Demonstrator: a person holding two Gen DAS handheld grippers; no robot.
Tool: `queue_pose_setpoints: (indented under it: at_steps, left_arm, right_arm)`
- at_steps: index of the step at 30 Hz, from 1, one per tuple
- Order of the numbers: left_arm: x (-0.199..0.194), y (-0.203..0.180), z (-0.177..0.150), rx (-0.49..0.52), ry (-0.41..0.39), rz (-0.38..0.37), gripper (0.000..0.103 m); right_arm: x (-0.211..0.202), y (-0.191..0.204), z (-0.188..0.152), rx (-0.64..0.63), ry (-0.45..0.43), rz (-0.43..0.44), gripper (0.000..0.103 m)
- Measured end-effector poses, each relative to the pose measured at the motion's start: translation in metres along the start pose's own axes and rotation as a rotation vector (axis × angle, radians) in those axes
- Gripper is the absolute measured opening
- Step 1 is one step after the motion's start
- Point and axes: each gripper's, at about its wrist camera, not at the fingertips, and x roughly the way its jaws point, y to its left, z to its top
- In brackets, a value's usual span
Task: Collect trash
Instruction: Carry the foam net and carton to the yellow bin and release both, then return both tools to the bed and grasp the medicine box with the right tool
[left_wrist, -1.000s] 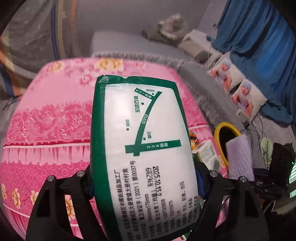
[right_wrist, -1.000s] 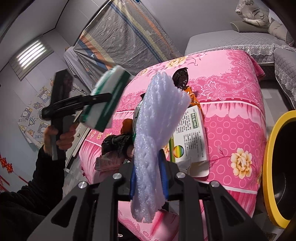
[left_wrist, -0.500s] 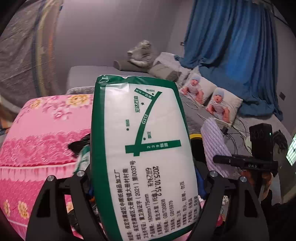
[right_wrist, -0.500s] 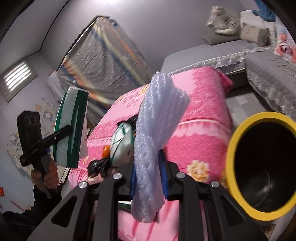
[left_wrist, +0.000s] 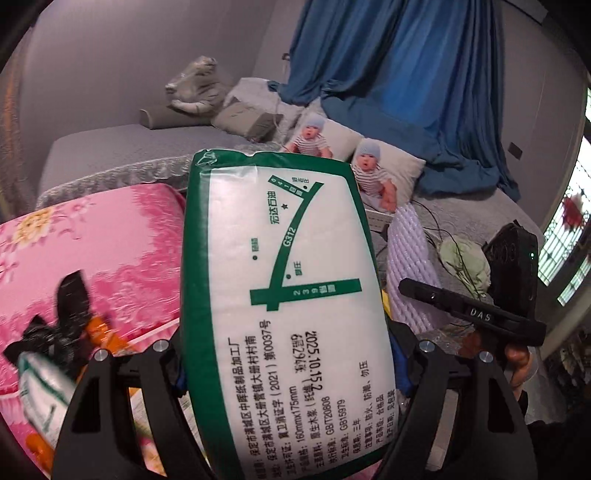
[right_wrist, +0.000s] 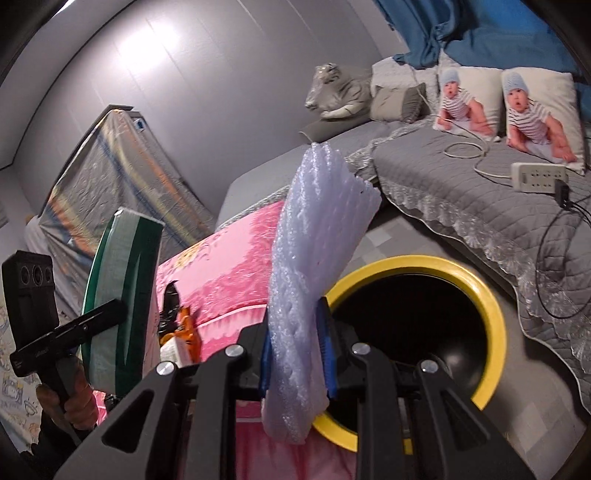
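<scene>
Right gripper pinching the foam net sleeve should centre over the yellow-rimmed bin before releasing; left gripper clamps the tissue pack

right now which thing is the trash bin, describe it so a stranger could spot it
Start at the pink floral table, then look to the floor between it and the grey sofa. The bin is the round black tub there, the only thing with a bright yellow rim.

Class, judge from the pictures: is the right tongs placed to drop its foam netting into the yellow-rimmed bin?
Probably yes. The right tongs, shut on the foam netting, sit just beside the yellow-rimmed bin, whose dark mouth lies open with nothing between them.
</scene>
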Motion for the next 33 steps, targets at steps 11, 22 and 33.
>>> queue_pose_setpoints:
  at_steps: [11,22,33]
  left_arm:
    - [0.113,-0.029,0.005,-0.010,0.116,-0.050,0.074]
    - [0.185,-0.036,0.006,-0.035,0.207,-0.039,0.074]
    - [0.165,-0.024,0.020,-0.125,0.143,-0.029,0.091]
  right_arm:
    - [0.030,-0.068,-0.006,0.122,0.057,-0.091,0.020]
    - [0.049,-0.113,-0.012,0.218,0.108,-0.148,0.020]
    - [0.025,-0.139,-0.012,0.305,0.048,-0.198,0.055]
